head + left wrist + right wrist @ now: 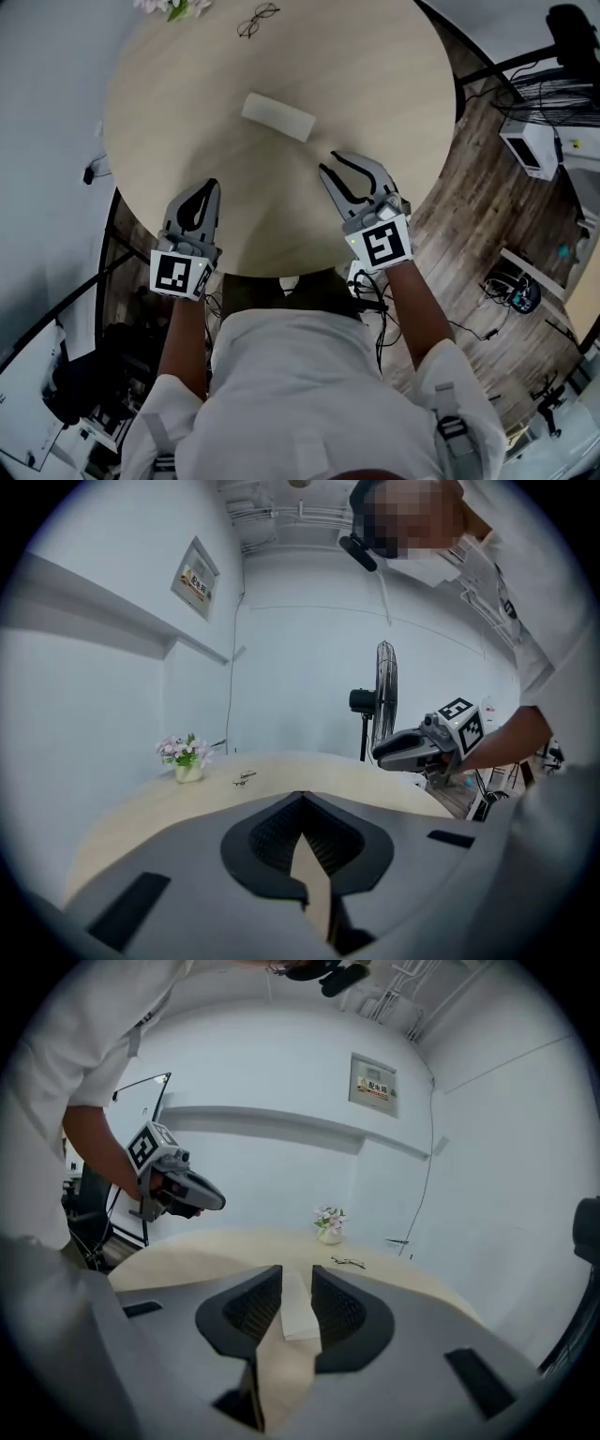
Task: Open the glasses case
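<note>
A cream, closed glasses case [277, 116] lies flat near the middle of the round beige table [169, 112]. My right gripper [332, 163] hovers over the table's near edge with its jaws open and empty. In the right gripper view the case [298, 1309] shows through the gap of that gripper [296, 1275], some way ahead and untouched. My left gripper [210, 186] is over the near-left edge, jaws shut with nothing in them; its tips meet in the left gripper view [300, 797]. The case is hidden in that view.
A pair of glasses [258, 21] and a small pot of flowers [173, 7] sit at the table's far edge. A standing fan [380, 705] is behind the table. Cables and equipment [539, 150] lie on the wooden floor to the right.
</note>
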`<action>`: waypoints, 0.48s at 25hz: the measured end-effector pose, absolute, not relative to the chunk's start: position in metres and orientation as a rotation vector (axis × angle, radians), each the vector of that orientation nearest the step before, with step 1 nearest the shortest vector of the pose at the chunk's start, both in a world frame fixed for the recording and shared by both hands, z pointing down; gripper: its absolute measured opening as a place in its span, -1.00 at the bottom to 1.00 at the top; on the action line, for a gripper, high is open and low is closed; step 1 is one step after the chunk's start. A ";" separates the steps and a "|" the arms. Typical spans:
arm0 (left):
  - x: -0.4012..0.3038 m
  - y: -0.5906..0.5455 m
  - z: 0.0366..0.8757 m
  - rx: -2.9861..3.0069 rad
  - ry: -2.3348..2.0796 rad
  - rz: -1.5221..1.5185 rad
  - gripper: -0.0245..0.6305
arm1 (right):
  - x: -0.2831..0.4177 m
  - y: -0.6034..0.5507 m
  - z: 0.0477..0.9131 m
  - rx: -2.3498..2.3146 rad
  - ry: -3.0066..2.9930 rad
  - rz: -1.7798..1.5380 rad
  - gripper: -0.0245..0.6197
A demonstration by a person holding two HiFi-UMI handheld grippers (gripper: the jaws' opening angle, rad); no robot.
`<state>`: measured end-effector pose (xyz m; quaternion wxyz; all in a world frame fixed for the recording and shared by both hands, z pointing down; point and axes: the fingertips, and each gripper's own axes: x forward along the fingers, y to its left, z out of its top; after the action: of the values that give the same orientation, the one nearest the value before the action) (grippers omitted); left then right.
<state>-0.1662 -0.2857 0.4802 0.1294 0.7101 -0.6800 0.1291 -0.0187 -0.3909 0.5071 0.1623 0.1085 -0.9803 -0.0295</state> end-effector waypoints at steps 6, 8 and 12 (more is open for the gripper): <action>-0.182 -0.294 0.521 2.138 -1.868 0.391 -0.89 | -0.047 -0.394 0.542 0.273 -2.673 -0.301 -0.55; -0.186 -0.301 0.531 2.171 -1.838 0.378 -0.89 | -0.052 -0.396 0.554 0.279 -2.624 -0.334 -0.55; -0.198 -0.307 0.558 2.194 -1.751 0.427 -0.89 | -0.057 -0.397 0.581 0.309 -2.556 -0.357 -0.54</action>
<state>-0.1977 -0.3065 0.5582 0.1507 0.7639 -0.6096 0.1487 -0.0570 -0.3971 0.5806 0.2679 0.1145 -0.9474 -0.1322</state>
